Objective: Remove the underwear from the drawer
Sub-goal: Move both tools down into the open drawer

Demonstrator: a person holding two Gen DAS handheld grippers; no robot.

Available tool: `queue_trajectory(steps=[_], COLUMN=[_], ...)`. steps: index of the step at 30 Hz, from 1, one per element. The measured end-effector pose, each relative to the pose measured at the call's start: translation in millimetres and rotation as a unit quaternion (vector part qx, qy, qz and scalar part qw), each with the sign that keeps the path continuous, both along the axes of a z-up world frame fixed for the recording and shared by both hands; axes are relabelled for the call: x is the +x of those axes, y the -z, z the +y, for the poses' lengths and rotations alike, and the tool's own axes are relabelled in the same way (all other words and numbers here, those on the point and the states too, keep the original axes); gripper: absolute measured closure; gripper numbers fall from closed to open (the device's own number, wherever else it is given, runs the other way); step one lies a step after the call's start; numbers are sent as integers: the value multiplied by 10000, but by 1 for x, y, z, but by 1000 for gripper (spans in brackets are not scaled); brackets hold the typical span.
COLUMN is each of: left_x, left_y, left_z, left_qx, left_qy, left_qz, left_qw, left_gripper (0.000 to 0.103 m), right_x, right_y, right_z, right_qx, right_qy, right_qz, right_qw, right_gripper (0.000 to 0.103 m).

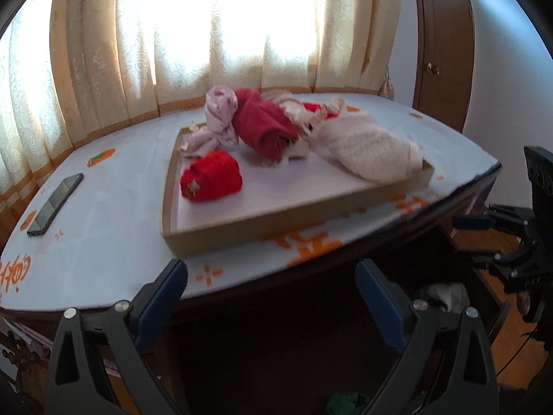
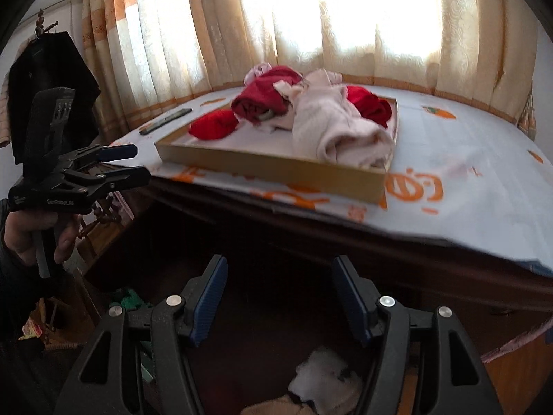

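Below the table's front edge lies a dark open drawer space (image 2: 276,242). In it I see a white-grey crumpled cloth (image 2: 325,377) with a beige piece in front of it; the left wrist view shows the same pale cloth (image 1: 446,295). My right gripper (image 2: 280,269) hangs above it, open, with nothing between its blue pads. My left gripper (image 1: 269,276) is open too and empty, over the dark space at the table edge. Each gripper shows in the other's view: right gripper (image 1: 477,238), left gripper (image 2: 138,162) held by a hand (image 2: 34,231).
On the table a shallow cardboard tray (image 1: 276,221) holds a bright red roll (image 1: 211,176), a dark red roll (image 1: 266,128), a pink piece and a cream bundle (image 1: 373,148). A phone (image 1: 55,204) lies at the left. Curtains stand behind, a brown door (image 1: 446,52) at the right.
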State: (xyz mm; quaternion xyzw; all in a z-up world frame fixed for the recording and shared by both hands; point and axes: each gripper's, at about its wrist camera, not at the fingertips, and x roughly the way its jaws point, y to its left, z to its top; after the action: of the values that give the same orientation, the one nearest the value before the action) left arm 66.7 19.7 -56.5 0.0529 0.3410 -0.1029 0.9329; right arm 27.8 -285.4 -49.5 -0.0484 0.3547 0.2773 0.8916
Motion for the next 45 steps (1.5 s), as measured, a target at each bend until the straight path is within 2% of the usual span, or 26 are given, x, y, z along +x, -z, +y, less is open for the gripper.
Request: queue_trajectory(steps=[10,21,28,39,44,45], left_x=[-26,-41,-48,-48,-48,-49], left_y=[33,60,76,86,88,88], left_z=[2,5,-6,-6,-9,-9], left_qx=[133,204,452,432,489,508], left_qy=[76,147,376,370,432,450], left_qz=[450,801,1060,1279,1374,1393], left_qw=[9989,9965,9926,9902,9884,9879], left_gripper=[4,4,4,4,4,4], right_x=[-8,-14,-9,5,10,11], right_y=[24,49,65,82,88,88], right_z=[-21,-21,-12,-6,1,2], right_qx=[-365,-850,-1305,-1743,-1992,-2015], right_qy=[114,-89,-214,-172,-194,-210], right_qz=[371,793,1130,1540,1578,1585], right_qw=[9986,9932,9847,9724,9670,9664], right_gripper=[38,38,38,38,42,51])
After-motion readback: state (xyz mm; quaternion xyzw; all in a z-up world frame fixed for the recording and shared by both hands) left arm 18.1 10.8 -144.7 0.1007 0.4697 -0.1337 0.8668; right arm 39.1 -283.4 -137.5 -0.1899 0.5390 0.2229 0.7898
